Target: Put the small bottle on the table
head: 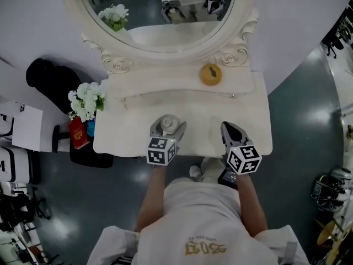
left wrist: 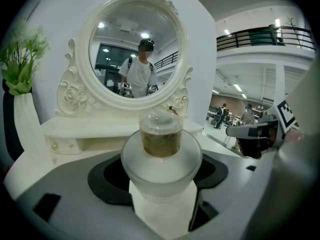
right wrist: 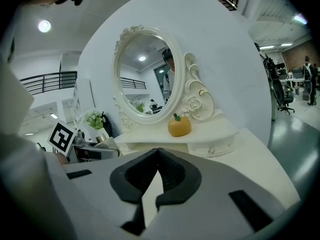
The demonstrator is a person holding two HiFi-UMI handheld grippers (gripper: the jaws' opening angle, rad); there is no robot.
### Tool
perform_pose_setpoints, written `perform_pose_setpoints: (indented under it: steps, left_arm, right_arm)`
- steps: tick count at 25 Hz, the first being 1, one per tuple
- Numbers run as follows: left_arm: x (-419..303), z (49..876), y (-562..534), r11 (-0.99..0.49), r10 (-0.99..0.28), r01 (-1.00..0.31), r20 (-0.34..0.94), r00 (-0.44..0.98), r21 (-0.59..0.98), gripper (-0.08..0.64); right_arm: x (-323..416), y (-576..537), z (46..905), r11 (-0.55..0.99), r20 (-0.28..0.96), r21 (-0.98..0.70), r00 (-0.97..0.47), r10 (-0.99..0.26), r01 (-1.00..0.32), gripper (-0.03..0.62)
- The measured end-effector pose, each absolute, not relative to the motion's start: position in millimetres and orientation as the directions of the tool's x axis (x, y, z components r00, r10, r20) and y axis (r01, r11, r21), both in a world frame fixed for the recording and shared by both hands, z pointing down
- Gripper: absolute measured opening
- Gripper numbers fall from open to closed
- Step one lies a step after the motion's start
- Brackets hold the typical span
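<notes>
The small bottle (head: 169,123) is frosted white with a clear cap over a brownish neck. It stands upright between the jaws of my left gripper (head: 168,128), over the front of the white dressing table (head: 193,110). In the left gripper view the bottle (left wrist: 161,156) fills the gap and both dark pads sit against its sides, so the left gripper (left wrist: 161,176) is shut on it. Whether its base touches the tabletop is hidden. My right gripper (head: 232,130) hovers over the table's front right; its jaws (right wrist: 159,156) meet at the tip with nothing between them.
An oval mirror (head: 160,15) stands at the back of the table on a raised shelf that carries an orange pumpkin ornament (head: 210,74). White flowers (head: 86,100) and a red box (head: 78,132) sit off the table's left edge, near a black chair (head: 52,81).
</notes>
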State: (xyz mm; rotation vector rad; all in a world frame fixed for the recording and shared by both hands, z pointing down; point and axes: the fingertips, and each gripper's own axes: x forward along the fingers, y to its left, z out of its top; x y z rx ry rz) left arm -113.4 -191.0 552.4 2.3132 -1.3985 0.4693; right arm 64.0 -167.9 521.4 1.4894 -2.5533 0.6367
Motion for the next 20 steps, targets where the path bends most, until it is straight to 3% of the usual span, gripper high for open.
perform_pose_setpoints:
  steps: [20]
  left_arm:
    - [-103.6, 591.6, -230.8, -0.402, -0.729, -0.898, 0.531, 0.432, 0.179, 0.347]
  right_arm:
    - [71.6, -205.6, 560.9, 0.418, 0.384, -0.331, -0.525, -0.759, -0.846, 0.012]
